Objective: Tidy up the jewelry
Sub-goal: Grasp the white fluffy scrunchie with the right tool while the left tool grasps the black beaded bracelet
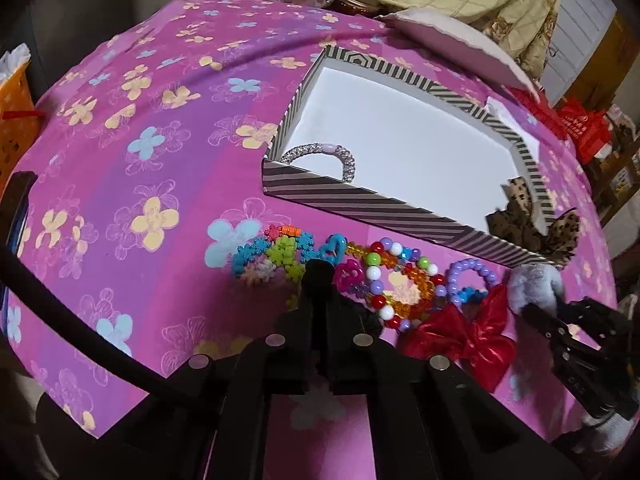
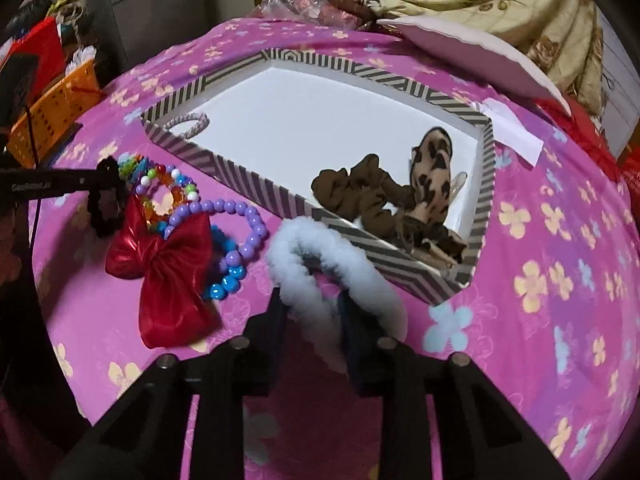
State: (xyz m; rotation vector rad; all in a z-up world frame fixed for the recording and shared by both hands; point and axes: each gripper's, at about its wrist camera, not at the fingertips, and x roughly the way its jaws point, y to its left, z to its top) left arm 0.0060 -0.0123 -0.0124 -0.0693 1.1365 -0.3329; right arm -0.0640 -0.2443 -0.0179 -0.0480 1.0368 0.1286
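Observation:
A striped box (image 1: 352, 202) (image 2: 256, 196) with a white floor lies on the pink flowered cloth. It holds a silver beaded bracelet (image 1: 320, 152) (image 2: 188, 124), brown and leopard scrunchies (image 2: 384, 196) and a leopard bow (image 1: 560, 232). In front lie colourful bead bracelets (image 1: 396, 280) (image 2: 168, 192), a purple bead bracelet (image 2: 244, 232) and a red bow (image 1: 472, 336) (image 2: 168, 272). My right gripper (image 2: 316, 304) is shut on a white fluffy scrunchie (image 2: 332, 264) (image 1: 532, 280) beside the box's near wall. My left gripper (image 1: 320, 276) is shut on a black scrunchie (image 2: 106, 200) among the bracelets.
An orange basket (image 1: 16, 120) (image 2: 52, 112) stands at the left edge. A white lid (image 1: 456, 44) (image 2: 472, 48) lies behind the box. A paper slip (image 2: 512, 128) lies at the box's right corner. Patterned fabric (image 2: 500, 0) is piled at the back.

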